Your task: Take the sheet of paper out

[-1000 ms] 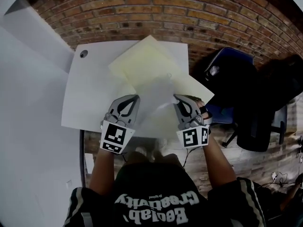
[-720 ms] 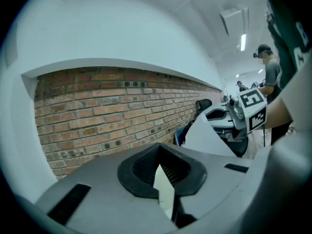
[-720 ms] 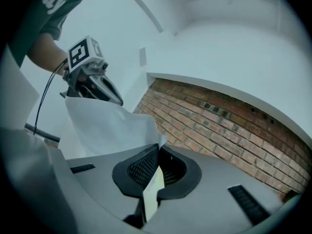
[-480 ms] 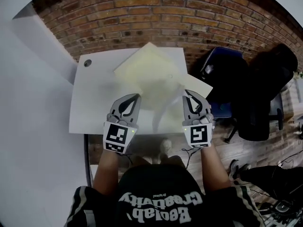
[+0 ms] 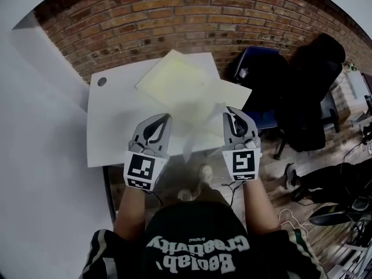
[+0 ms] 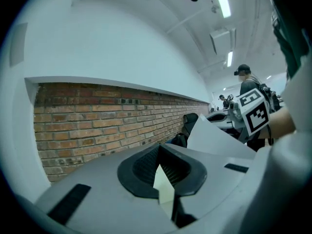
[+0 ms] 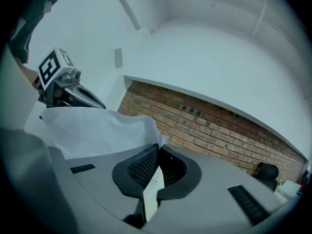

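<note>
Both hands have risen and drawn back toward the person since a second ago, carrying the sheet of paper (image 5: 195,129) up off the counter (image 5: 113,127). Left hand-held gripper (image 5: 163,120) and right hand-held gripper (image 5: 231,115) are each clamped on an edge of it, so it hangs between them, above the pale yellow sheets (image 5: 174,74) lying on the counter. Removal looks nearly complete.

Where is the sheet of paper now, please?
The sheet of paper is mid-frame in the head view, pinched between left tool and right tool, above the table edge.
</note>
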`<state>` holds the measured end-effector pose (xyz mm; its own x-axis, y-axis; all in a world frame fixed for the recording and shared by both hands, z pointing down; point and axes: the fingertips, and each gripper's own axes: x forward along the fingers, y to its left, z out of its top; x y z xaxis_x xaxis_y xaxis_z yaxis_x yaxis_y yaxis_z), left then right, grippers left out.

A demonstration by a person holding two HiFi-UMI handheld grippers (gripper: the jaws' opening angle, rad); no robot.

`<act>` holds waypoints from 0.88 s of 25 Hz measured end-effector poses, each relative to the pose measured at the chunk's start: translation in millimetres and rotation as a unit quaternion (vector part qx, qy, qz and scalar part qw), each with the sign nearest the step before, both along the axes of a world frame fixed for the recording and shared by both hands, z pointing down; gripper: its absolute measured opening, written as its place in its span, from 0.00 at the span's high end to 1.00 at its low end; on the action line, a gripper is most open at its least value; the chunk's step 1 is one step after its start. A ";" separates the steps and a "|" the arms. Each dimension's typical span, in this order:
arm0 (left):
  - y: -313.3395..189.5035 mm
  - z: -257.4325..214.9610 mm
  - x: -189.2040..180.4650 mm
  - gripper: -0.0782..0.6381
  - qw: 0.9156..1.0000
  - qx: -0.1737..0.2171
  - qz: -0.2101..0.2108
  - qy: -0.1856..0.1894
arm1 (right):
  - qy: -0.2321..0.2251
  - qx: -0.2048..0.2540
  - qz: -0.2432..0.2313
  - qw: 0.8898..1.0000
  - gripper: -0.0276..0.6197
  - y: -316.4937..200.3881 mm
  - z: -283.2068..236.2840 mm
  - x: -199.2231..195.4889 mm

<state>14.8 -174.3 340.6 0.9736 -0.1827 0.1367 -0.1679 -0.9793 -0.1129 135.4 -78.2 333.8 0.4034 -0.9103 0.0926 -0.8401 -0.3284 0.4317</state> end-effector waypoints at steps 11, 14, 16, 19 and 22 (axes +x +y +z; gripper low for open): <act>39.6 -8.7 -10.3 0.89 1.000 -0.005 0.025 0.016 | -0.039 0.013 0.033 0.999 0.97 44.8 -11.0 -23.6; 49.2 -7.5 -12.2 0.89 1.000 -0.002 0.024 0.016 | -0.052 0.027 0.032 0.998 0.97 54.4 -14.0 -25.2; 55.5 -8.7 -13.3 0.89 1.000 -0.002 0.021 0.014 | -0.056 0.033 0.031 0.997 0.97 60.5 -15.4 -25.1; 66.5 -11.2 -15.8 0.89 1.000 -0.008 0.014 0.015 | -0.067 0.039 0.030 0.997 0.97 72.0 -17.3 -24.4; 79.5 -13.4 -16.7 0.89 1.000 -0.018 0.002 0.021 | -0.079 0.045 0.029 0.995 0.97 88.0 -17.3 -23.6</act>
